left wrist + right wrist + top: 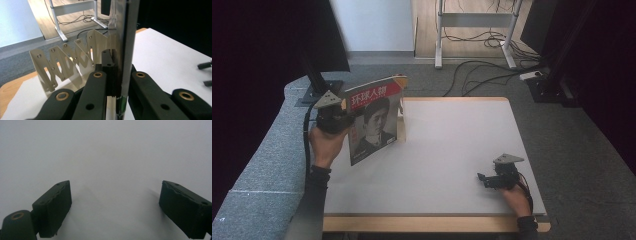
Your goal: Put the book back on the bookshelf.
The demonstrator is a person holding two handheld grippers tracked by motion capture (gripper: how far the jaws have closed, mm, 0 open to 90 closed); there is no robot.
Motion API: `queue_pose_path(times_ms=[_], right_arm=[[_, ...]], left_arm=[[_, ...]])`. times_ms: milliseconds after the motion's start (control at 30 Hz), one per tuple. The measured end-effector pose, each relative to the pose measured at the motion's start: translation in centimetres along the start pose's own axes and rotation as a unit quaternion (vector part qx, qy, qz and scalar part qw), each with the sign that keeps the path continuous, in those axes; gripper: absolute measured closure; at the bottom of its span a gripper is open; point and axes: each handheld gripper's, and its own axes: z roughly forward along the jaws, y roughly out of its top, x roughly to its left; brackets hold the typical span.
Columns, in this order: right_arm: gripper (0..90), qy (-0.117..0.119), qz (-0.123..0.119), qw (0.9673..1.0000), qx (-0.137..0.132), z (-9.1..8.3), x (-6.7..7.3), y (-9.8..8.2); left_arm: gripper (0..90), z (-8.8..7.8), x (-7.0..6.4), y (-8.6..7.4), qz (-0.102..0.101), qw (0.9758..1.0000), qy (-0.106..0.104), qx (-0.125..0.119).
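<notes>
A magazine [374, 120] with a portrait and red title band on its cover stands upright at the back left of the white table mat [452, 150]. My left gripper [344, 120] is shut on its left edge. In the left gripper view the magazine [125, 37] is edge-on, pinched between the black jaws of the left gripper [117, 67]. A beige zigzag rack [65, 65] stands just behind the magazine, and a strip of the rack [401, 117] peeks out at the cover's right side. My right gripper [483, 179] rests near the front right of the mat, and the right gripper [115, 202] stands open with nothing between its jaws.
A black monitor stand [319, 82] sits off the table's back left corner. Cables [482, 70] and a white desk frame [474, 20] lie on the floor beyond the far edge. Bare wood rims the table front [432, 224].
</notes>
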Motion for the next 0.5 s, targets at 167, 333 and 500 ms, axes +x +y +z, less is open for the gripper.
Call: queue_pose_path(times_ms=[167, 333, 500], right_arm=[[10.3, 0.000, 0.001, 1.0000, -0.001, 0.0, 0.0, 0.0], [10.4, 0.000, 0.001, 1.0000, -0.002, 0.0, 0.0, 0.0], [10.3, 0.000, 0.001, 1.0000, -0.002, 0.0, 0.0, 0.0]], left_arm=[[86.9, 1.9, -0.4, 0.2, 0.009, 0.9998, 0.020, -0.001], [86.8, 3.5, -0.5, -0.1, 0.014, 0.9993, 0.030, -0.016], [86.6, 4.0, -0.9, -0.7, 0.019, 0.9997, 0.002, -0.014]])
